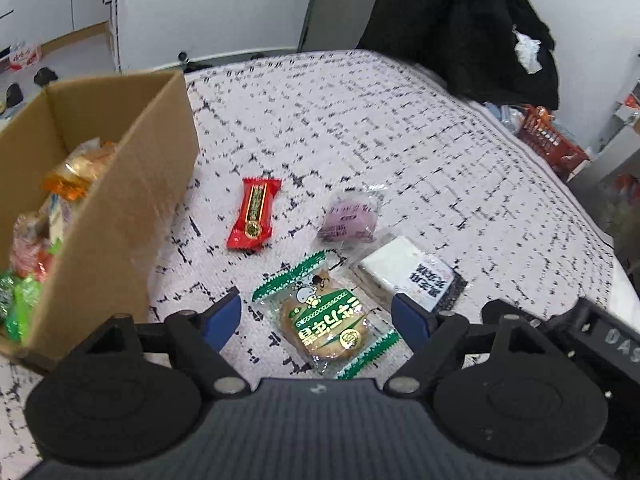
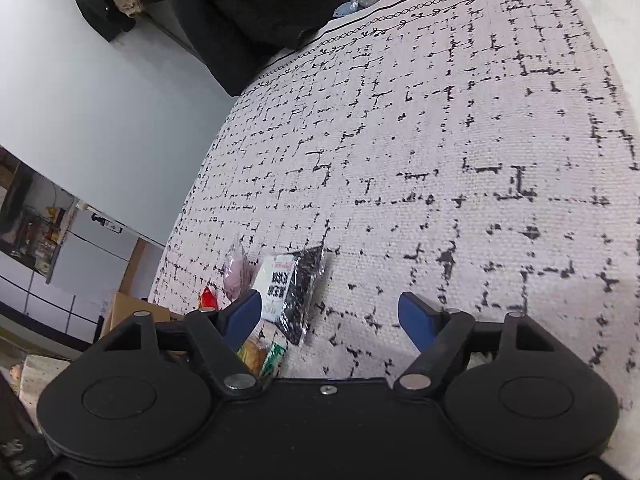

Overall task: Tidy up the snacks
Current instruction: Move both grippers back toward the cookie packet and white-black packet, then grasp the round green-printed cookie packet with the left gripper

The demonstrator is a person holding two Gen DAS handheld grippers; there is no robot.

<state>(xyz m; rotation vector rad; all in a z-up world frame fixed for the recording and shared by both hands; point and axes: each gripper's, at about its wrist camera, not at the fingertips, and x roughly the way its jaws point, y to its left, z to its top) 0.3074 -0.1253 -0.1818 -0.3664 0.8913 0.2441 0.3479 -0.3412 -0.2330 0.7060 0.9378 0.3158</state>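
Observation:
A cardboard box (image 1: 120, 184) stands at the left with several snack packs inside. On the patterned cloth lie a red packet (image 1: 254, 213), a purple pastry (image 1: 350, 219), a white sandwich pack (image 1: 408, 272) and a green biscuit packet (image 1: 326, 320). My left gripper (image 1: 318, 318) is open and empty, its fingers on either side of the green packet, just above it. My right gripper (image 2: 330, 314) is open and empty over bare cloth. Just to its left lie the sandwich pack (image 2: 288, 292), the purple pastry (image 2: 236, 272) and the green packet (image 2: 264, 354).
The cloth (image 1: 400, 128) covers the table up to its far and right edges. An orange basket (image 1: 548, 136) sits beyond the right edge. A dark coat (image 1: 460, 24) hangs behind the table. The right gripper's body (image 1: 600, 344) sits close at the lower right.

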